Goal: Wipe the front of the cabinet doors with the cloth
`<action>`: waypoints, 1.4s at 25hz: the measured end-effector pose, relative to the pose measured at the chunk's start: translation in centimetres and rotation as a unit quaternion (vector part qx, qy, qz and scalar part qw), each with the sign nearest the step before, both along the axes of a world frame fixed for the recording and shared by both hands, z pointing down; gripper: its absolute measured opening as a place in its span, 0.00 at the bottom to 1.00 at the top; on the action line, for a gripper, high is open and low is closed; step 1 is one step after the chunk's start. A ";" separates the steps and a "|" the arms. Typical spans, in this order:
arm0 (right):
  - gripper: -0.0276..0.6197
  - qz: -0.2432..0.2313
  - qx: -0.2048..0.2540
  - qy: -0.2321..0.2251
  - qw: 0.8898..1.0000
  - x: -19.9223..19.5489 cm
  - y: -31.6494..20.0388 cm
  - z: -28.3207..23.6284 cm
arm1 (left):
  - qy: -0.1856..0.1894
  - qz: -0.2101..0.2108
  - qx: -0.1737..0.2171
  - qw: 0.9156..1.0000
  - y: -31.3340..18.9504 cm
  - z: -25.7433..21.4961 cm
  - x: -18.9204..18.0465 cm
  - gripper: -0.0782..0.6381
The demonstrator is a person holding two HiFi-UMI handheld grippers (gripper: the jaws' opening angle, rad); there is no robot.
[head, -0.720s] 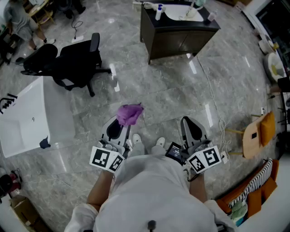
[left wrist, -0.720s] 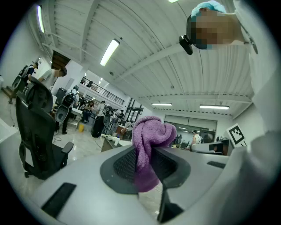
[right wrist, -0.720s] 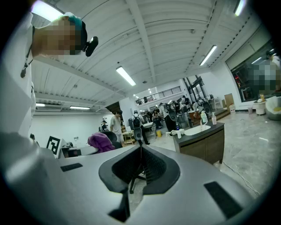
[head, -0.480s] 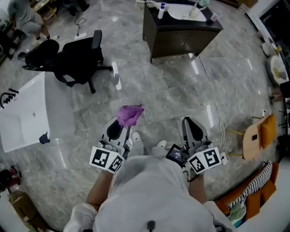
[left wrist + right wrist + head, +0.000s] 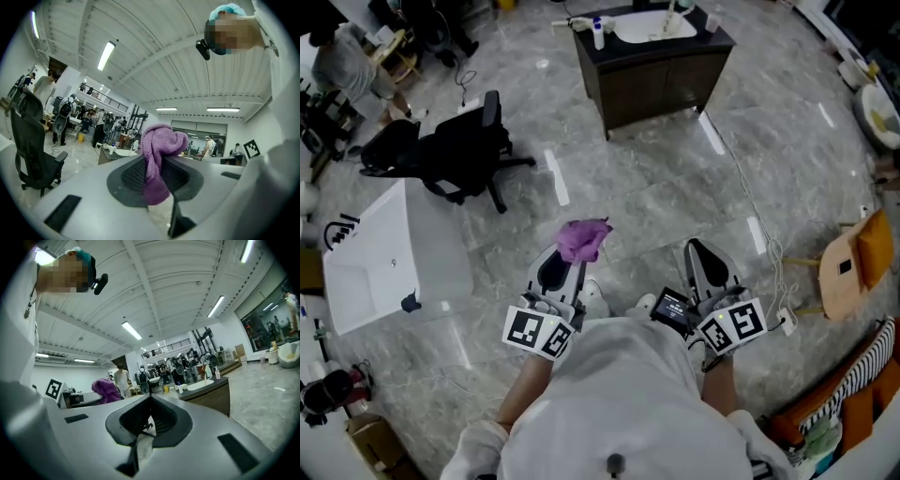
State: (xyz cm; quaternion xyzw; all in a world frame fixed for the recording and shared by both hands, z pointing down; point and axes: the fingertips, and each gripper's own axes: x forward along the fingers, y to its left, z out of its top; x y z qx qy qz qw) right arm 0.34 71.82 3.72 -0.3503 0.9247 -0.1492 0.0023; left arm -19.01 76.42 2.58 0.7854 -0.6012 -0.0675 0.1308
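The purple cloth [image 5: 584,239] is bunched at the tip of my left gripper [image 5: 574,259], which is shut on it, held low in front of the person's body. In the left gripper view the cloth [image 5: 161,145] bulges up from between the closed jaws. My right gripper [image 5: 705,264] is level with the left one, shut and holding nothing. The dark cabinet [image 5: 661,89] with its two front doors and a white basin on top stands far ahead across the floor. It appears small in the left gripper view [image 5: 110,155] and in the right gripper view [image 5: 211,398].
A black office chair [image 5: 459,150] stands ahead on the left, with a white basin unit [image 5: 380,258] nearer on the left. A wooden chair with an orange cushion [image 5: 848,272] is at the right. A cable [image 5: 750,197] runs over the grey marble floor. A person [image 5: 342,61] is at the far left.
The head view has shifted: the cabinet now sits a little left and higher in frame. Both grippers stay in front of the body, the left one still shut on the cloth.
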 end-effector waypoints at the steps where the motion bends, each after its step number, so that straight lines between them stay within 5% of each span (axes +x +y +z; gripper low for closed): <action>1: 0.09 0.001 0.004 -0.003 1.000 1.0 0.1 -0.1 | -0.003 0.002 0.001 1.000 0.0 -0.1 1.1 0.22; 9: 0.09 0.050 0.016 -0.025 0.998 10.1 0.9 -0.2 | 0.008 0.030 0.003 1.000 -1.6 0.2 8.3 0.22; 16: 0.09 0.121 -0.017 -0.030 0.992 15.8 0.6 1.9 | 0.016 0.086 -0.002 0.996 -5.1 0.7 13.3 0.22; 26: 0.09 0.182 -0.026 -0.004 0.983 15.9 -8.6 2.0 | 0.039 0.138 -0.024 0.989 -16.2 3.7 13.4 0.22; 35: 0.09 0.221 -0.003 0.009 0.975 13.1 -20.1 0.0 | 0.033 0.184 0.016 0.982 -30.6 1.9 10.0 0.22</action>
